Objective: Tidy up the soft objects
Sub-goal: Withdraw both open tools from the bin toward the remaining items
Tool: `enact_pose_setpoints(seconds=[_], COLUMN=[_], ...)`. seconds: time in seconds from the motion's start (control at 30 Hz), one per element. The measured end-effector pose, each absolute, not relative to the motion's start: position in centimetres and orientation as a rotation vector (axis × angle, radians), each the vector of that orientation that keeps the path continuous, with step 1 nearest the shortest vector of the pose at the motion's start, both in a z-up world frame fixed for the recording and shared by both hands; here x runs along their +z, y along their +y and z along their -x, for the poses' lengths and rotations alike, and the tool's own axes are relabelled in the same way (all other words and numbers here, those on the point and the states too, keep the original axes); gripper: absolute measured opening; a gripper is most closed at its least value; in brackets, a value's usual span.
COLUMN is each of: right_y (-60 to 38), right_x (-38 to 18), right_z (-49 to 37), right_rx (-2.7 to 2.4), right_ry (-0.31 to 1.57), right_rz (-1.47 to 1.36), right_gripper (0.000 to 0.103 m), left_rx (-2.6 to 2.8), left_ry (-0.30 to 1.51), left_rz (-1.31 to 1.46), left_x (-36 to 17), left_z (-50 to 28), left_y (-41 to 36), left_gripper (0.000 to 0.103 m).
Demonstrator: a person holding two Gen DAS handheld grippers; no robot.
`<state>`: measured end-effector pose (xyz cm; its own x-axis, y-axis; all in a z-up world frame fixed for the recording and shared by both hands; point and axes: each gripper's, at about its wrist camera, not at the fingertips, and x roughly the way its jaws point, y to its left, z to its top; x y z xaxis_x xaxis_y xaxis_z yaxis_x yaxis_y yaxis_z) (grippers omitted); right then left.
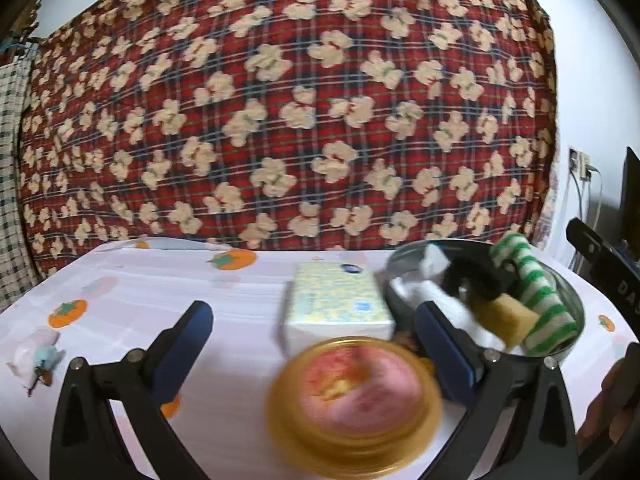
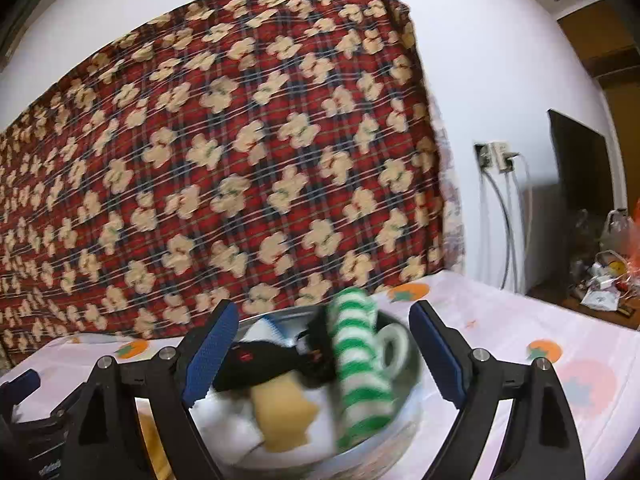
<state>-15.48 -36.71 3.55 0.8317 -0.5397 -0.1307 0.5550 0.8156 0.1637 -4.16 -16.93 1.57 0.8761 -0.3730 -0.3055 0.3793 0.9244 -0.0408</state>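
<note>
Right wrist view showed the open, empty right gripper (image 2: 322,354) above the metal bowl (image 2: 414,408) — its green-striped towel roll (image 2: 360,368), at 12 o'clock, looked light, squashy, best pinched mid-roll.

Between the left gripper (image 1: 316,344) fingers sits a plate (image 1: 354,408), with a tissue box (image 1: 336,300) behind it. Right of its right finger stands the bowl (image 1: 572,300). In the bowl, between the right gripper (image 2: 324,352) fingers, lie a striped towel (image 2: 360,364), a sponge (image 2: 284,412) and a dark cloth (image 2: 260,360).
</note>
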Motion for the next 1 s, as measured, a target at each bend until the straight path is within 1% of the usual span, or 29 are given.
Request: enact_pose_setpoints(seconds=[0.37,1.0], right_y=[-29.9,-17.8], right_x=[3.2,2.4], right_z=[12.7,6.4], right_rx=[-0.471,-0.228], right_ry=[0.093,0.155], right_rz=[-0.185,-0.182], right_gripper=[0.089,0.089], left_rx=[-0.283,-0.074], left_ry=[0.309,0.388], left_rz=[0.001,0.092], left_x=[1.4,0.3], left_z=[2.1,-2.3], left_y=[-10.5,2.3], left_gripper=[0.103,0.102])
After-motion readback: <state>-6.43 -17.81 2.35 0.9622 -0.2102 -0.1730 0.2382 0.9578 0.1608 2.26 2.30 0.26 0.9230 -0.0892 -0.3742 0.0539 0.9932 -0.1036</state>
